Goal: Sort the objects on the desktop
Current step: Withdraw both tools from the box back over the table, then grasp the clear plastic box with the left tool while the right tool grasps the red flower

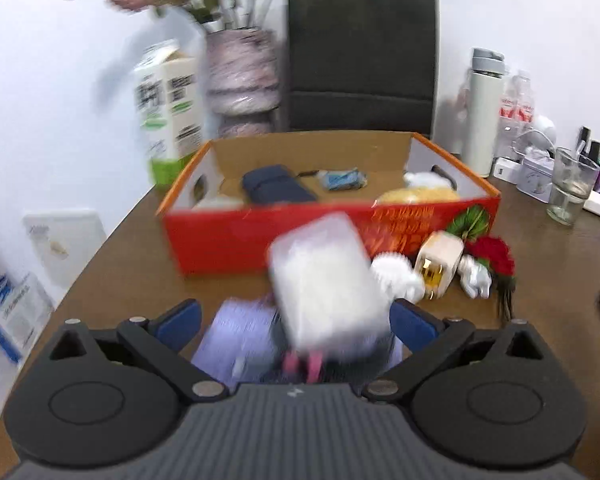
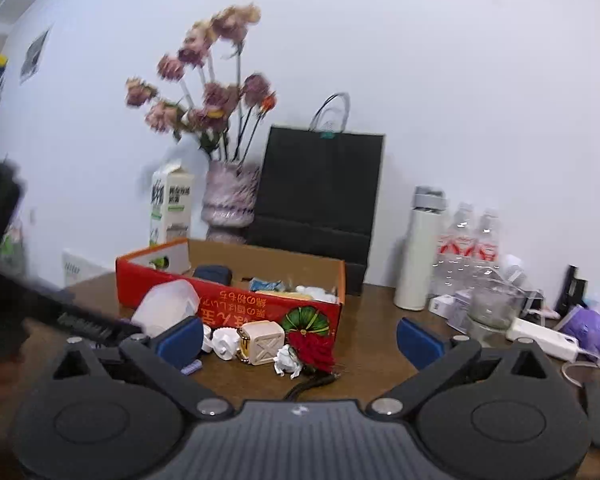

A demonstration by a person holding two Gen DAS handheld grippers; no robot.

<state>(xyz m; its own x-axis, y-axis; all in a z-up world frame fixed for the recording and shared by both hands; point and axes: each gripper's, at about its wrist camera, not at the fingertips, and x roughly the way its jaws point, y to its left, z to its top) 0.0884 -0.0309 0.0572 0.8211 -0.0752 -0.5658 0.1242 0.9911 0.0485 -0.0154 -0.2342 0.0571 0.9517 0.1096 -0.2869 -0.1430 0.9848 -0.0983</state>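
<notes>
A red cardboard box point(image 1: 236, 240) stands open on the brown table and holds a navy pouch point(image 1: 274, 189), a blue packet and yellow and white items. A blurred translucent white plastic box point(image 1: 326, 284) is tilted in the air between my left gripper's point(image 1: 296, 322) wide-open blue pads, touching neither. A lilac booklet point(image 1: 236, 340) lies below it. In front of the red box lie a cream cube ornament point(image 1: 438, 266), white figurines and a red flower point(image 1: 496, 258). My right gripper point(image 2: 300, 338) is open and empty, short of the same cluster point(image 2: 260, 344). The plastic box point(image 2: 166, 306) shows there too.
A milk carton point(image 1: 168, 116), a vase of dried flowers point(image 1: 240, 76) and a black paper bag point(image 1: 360, 60) stand behind the box. A white flask point(image 1: 482, 116), water bottles, a glass point(image 1: 570, 186), chargers and cables crowd the right side. The table's left edge is near.
</notes>
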